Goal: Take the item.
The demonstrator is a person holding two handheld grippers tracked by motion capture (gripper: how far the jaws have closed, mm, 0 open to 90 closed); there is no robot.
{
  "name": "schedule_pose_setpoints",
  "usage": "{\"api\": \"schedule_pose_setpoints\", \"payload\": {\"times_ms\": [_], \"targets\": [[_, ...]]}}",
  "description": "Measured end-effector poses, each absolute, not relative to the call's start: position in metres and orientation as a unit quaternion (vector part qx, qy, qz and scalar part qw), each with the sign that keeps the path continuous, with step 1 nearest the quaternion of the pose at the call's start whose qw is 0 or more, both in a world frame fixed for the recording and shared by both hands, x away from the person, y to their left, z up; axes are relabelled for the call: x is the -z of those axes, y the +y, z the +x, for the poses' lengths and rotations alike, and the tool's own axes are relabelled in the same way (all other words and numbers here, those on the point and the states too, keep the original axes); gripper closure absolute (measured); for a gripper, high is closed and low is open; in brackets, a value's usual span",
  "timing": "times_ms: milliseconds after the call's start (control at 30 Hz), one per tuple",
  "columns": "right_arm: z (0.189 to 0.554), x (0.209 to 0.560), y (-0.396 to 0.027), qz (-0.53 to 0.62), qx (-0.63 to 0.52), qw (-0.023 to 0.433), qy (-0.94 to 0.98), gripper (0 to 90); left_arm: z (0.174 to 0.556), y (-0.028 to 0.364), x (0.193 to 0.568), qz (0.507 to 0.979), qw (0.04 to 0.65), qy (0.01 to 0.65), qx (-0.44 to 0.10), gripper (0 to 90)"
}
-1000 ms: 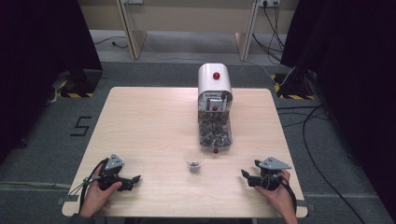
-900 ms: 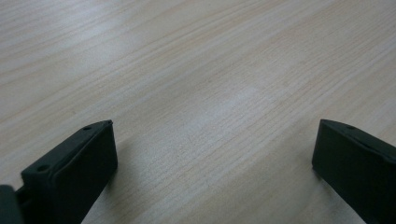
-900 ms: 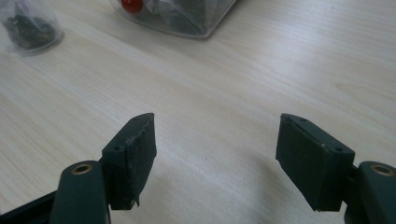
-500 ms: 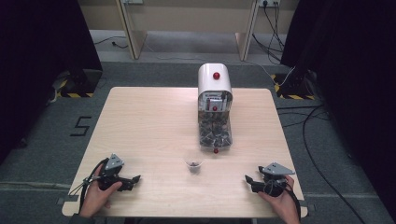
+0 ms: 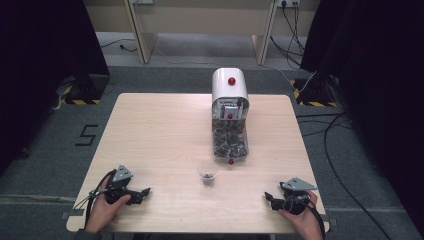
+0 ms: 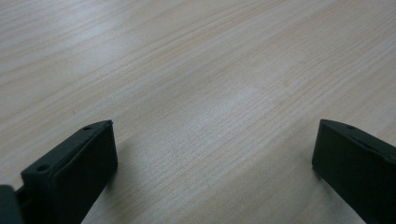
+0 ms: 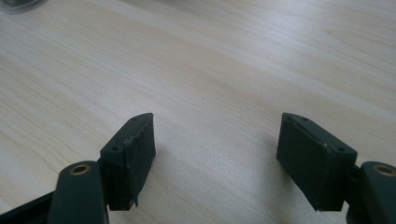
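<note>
A small clear cup (image 5: pixel 207 176) stands near the front middle of the wooden table (image 5: pixel 165 130), and everything else is placed here against it. It holds something dark, perhaps a few pieces of the same stuff as in the dispenser, though the high view is too coarse to be sure. Just behind the cup, and a little to its right, stands the white-topped dispenser (image 5: pixel 230 117) with a red knob on its dome and a clear bin full of dark pieces; a small red tip at its foot lies close to the cup without touching it.

The left gripper (image 5: pixel 144 192) rests low on the table well to the left of the cup, held in the person's left hand (image 5: pixel 104 210), pointing toward the cup. In the left gripper view its jaws stand wide apart with only bare wood between them.

The right gripper (image 5: pixel 267 198) sits well to the right of the cup, in the right hand (image 5: pixel 300 220), also aimed inward. Its jaws are apart too, bare tabletop between them, and they have just opened a touch further.
</note>
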State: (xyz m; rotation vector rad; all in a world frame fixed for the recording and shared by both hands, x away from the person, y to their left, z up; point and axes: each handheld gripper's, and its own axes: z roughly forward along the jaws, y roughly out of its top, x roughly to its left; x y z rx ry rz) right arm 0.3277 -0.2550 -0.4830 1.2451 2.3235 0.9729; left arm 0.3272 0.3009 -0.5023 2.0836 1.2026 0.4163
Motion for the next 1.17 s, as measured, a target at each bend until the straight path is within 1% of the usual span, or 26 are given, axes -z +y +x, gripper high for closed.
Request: {"api": "schedule_pose_setpoints", "payload": {"times_ms": [200, 267, 400, 567, 1167], "targets": [[0.324, 0.482, -0.257, 0.436, -0.333, 0.17, 0.819, 27.2, 0.327, 0.301, 0.502, 0.802, 0.343, 0.463, -0.16, 0.0], [0.323, 0.483, -0.256, 0.433, -0.331, 0.169, 0.821, 23.4, 0.327, 0.301, 0.502, 0.802, 0.343, 0.463, -0.16, 0.0], [0.319, 0.484, -0.252, 0.429, -0.326, 0.162, 0.826, 12.8, 0.327, 0.301, 0.502, 0.802, 0.343, 0.463, -0.16, 0.0], [0.317, 0.485, -0.249, 0.422, -0.32, 0.155, 0.834, 3.8, 0.327, 0.301, 0.502, 0.802, 0.343, 0.463, -0.16, 0.0], [0.317, 0.485, -0.248, 0.421, -0.32, 0.155, 0.835, 2.8, 0.327, 0.301, 0.502, 0.802, 0.343, 0.463, -0.16, 0.0]]}}
